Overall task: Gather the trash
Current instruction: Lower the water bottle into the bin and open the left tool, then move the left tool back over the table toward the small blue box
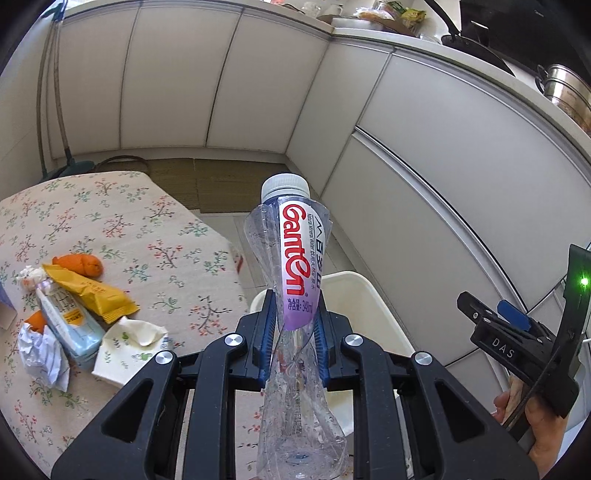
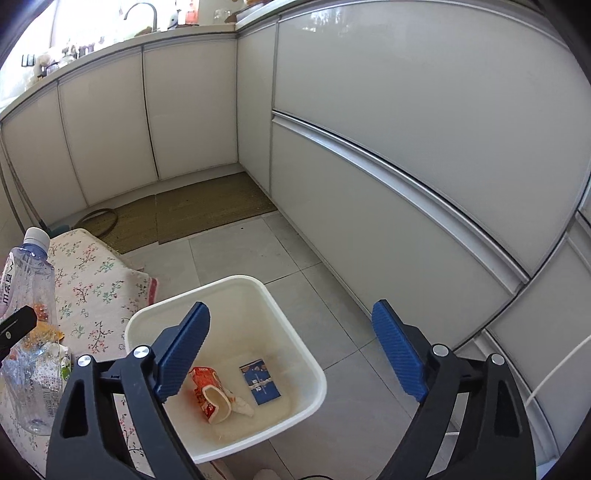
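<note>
Bin (image 2: 291,295) on floor right of table (image 2: 96,280), carton (image 2: 210,391) inside.

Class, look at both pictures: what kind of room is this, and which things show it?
Most likely a home kitchen: white base cabinets under a worktop, a tap at the far counter, and a steel pot with a pan on the stove side.

bottle (image 1: 295,266): clear thin plastic, crumpled and creased; glossy printed label; ribbed white plastic cap.
left gripper (image 1: 293,332): matt black plastic frame, bright metal pivots; pads ribbed blue, look rubbery.
right gripper (image 2: 295,350): same matt black plastic, ribbed blue pads.
bin (image 2: 295,317): smooth white plastic, stained inside.
tablecloth (image 1: 110,221): matt woven cloth, floral print.
yellow wrapper (image 1: 92,291): shiny foil-like film.
crumpled paper (image 1: 40,350): matt white, creased.
cabinet doors (image 2: 369,129): glossy pale panels, brushed metal trim.
floor (image 2: 332,332): smooth grey tile.
</note>
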